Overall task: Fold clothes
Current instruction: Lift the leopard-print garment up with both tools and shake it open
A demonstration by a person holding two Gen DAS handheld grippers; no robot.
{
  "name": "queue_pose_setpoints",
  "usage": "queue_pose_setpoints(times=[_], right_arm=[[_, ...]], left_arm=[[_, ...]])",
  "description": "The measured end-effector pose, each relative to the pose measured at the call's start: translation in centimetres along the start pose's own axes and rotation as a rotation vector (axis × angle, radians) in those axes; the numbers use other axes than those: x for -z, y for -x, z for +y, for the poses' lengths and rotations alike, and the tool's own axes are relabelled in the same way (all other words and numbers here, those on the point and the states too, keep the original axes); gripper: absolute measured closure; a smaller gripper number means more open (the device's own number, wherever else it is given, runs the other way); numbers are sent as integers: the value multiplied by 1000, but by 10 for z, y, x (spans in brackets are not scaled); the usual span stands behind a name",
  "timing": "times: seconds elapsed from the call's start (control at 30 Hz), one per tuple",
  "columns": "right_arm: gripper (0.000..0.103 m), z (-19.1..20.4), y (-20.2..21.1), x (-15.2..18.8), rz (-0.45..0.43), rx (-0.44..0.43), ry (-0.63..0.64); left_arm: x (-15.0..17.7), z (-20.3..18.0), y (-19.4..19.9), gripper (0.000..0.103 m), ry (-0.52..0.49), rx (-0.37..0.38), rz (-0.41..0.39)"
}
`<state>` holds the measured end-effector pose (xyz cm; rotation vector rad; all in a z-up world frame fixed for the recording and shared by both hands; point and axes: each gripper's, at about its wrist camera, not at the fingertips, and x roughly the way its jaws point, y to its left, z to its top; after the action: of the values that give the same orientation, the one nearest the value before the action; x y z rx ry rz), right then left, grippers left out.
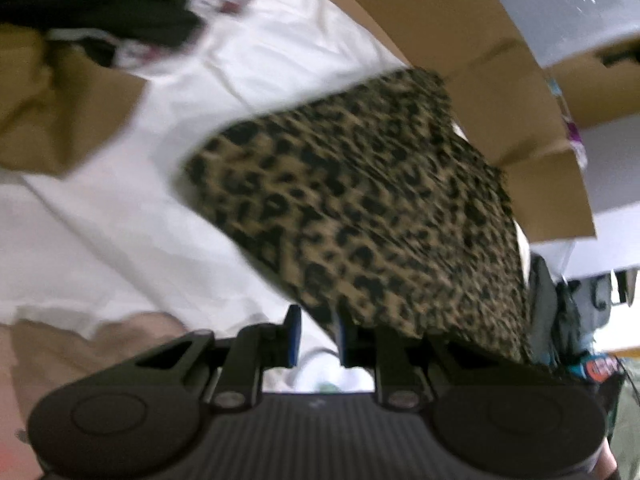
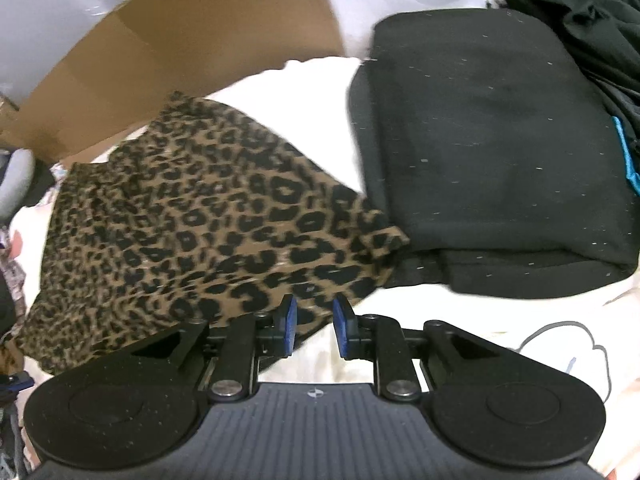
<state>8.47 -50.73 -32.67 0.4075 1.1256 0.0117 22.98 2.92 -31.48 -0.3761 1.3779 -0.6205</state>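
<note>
Lying folded on the white sheet [image 2: 320, 120], the leopard-print garment [image 2: 192, 216] looked done (beside a folded black one [image 2: 488, 132]); both tools, left [image 1: 316, 330] and right [image 2: 314, 330], hovered slightly apart, empty, while unfolded clothes [image 2: 580, 12] waited.

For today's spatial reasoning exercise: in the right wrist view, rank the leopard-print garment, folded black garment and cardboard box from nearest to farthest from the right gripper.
1. Leopard-print garment, just beyond the right gripper, to the left.
2. Folded black garment, farther, to the right.
3. Cardboard box, farthest, upper left.
</note>
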Motion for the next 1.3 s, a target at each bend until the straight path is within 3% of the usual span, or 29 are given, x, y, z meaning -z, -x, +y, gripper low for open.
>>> queue_pose_setpoints(times=[0.17,0.4,0.67,0.8,1.03,1.3], right_arm=[[82,29,-5,5,37,-89,74],[64,69,-13,15,77,-175,167],[64,108,-16,31,144,-295,231],[64,116,-16,44,190,-344,205],[63,135,-28,66,254,-407,217],[63,144,-34,66,236,-470,205]], left_arm=[[11,-29,-19,74,-68,35,64],[29,-58,-48,74,-117,93,153],[55,-86,-71,65,-184,134,232],[68,-98,-82,60,-227,139,265],[79,-101,-102,59,-206,156,311],[86,-104,-115,59,-127,240,333]])
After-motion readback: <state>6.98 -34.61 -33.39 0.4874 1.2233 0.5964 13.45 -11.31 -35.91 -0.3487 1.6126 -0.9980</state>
